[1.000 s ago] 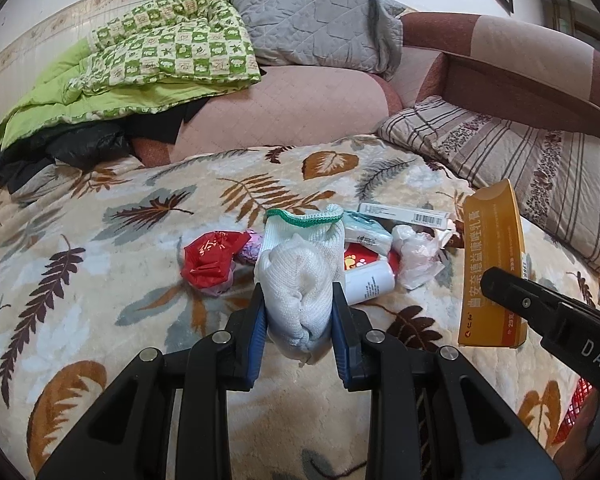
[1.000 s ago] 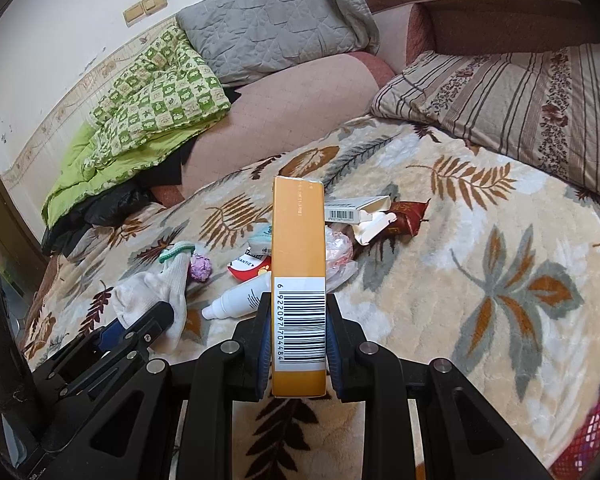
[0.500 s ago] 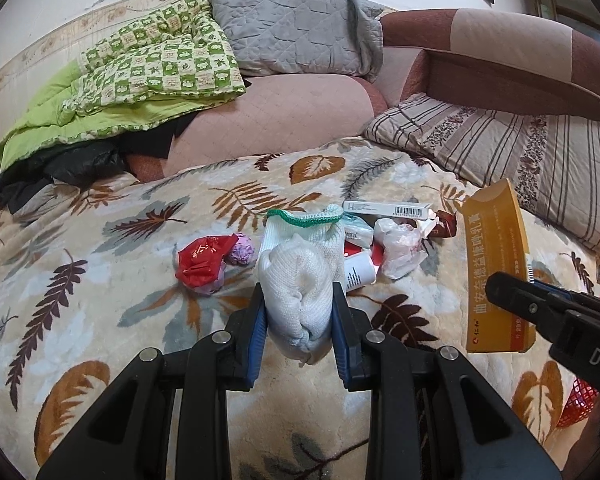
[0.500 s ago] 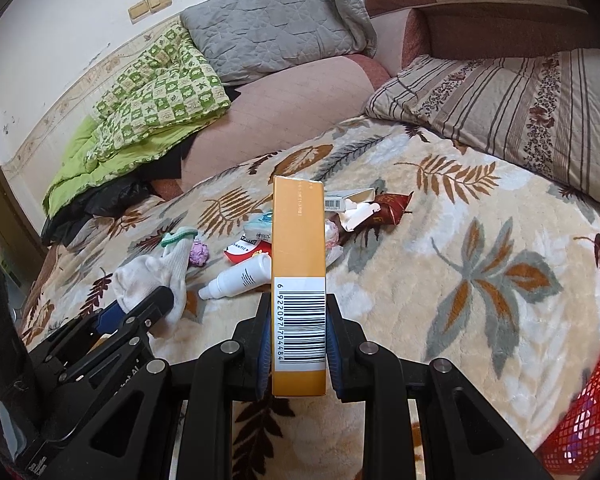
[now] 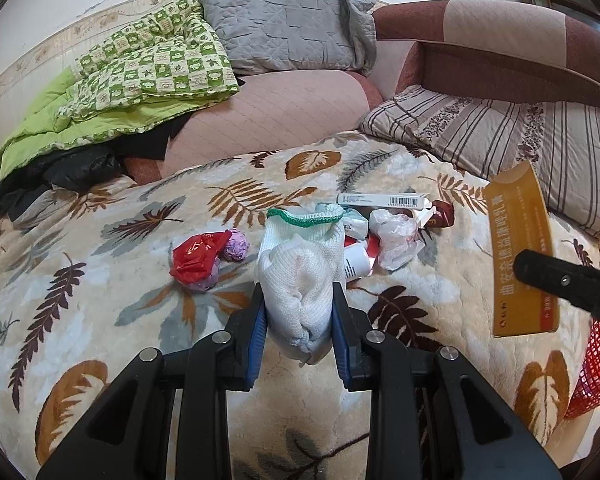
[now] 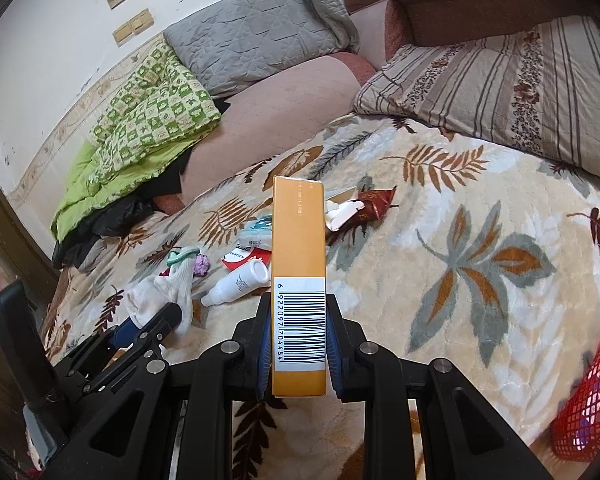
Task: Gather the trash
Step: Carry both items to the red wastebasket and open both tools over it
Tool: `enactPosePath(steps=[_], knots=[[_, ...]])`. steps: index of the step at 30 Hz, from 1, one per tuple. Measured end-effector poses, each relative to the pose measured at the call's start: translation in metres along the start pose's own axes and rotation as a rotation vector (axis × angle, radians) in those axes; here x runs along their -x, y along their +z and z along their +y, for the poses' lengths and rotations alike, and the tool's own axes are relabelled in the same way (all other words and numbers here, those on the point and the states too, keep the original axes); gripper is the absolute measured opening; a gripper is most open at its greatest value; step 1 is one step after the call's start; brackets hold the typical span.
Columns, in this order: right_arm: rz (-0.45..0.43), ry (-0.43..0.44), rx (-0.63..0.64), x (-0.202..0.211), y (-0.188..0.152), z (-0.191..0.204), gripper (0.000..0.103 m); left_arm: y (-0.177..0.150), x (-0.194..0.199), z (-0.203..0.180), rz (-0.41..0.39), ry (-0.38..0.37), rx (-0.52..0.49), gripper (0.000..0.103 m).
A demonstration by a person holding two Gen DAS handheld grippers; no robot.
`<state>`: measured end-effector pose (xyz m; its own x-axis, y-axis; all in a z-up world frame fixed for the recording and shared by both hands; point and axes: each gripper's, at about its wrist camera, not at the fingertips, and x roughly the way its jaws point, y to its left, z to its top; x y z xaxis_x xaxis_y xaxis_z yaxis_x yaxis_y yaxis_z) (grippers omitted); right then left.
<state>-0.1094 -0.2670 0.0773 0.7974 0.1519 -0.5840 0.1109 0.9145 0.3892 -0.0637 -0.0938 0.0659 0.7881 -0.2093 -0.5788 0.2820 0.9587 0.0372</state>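
My left gripper [image 5: 299,312] is shut on a white knit glove [image 5: 300,276] with a green cuff, held above the leaf-patterned blanket [image 5: 100,288]. My right gripper [image 6: 299,332] is shut on a tall orange carton [image 6: 298,264] with a barcode; the same orange carton [image 5: 520,252] shows at the right of the left wrist view. On the blanket lie a red wrapper [image 5: 196,258], a purple wad [image 5: 236,246], a white bottle [image 6: 238,282], a crumpled plastic bag [image 5: 394,238] and a long white box [image 5: 380,200].
A red mesh basket [image 6: 588,412] sits at the bed's lower right edge; it is the red mesh basket [image 5: 594,368] at the right rim of the left wrist view. A striped pillow [image 5: 500,140], grey quilt [image 5: 284,32] and green bedding [image 5: 140,80] line the far side.
Both grippers have pulled back and risen from the trash pile with the glove and carton still held. The red basket has come into view at the lower right.
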Motion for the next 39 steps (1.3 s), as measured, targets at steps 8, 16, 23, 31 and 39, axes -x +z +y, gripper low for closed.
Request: enactPosePath(steps=[8, 16, 23, 31, 39], knots=[[-0.037, -0.051, 0.041, 0.022, 0.004, -0.013, 0.025, -0.001, -0.001, -0.005, -0.001, -0.007, -0.024, 0.028], [-0.073, -0.138, 0.033, 0.069, -0.001, -0.062, 0.025, -0.001, 0.015, -0.013, -0.032, -0.084, -0.023, 0.028], [-0.107, -0.207, -0.091, 0.129, -0.007, -0.131, 0.025, -0.005, 0.047, -0.065, -0.033, -0.222, -0.095, 0.028], [-0.167, -0.302, -0.208, 0.192, -0.015, -0.199, 0.025, 0.002, 0.084, -0.168, 0.005, -0.502, -0.208, 0.028], [-0.201, -0.343, -0.314, 0.229, -0.029, -0.253, 0.025, 0.013, 0.097, -0.274, 0.085, -0.721, -0.277, 0.028]])
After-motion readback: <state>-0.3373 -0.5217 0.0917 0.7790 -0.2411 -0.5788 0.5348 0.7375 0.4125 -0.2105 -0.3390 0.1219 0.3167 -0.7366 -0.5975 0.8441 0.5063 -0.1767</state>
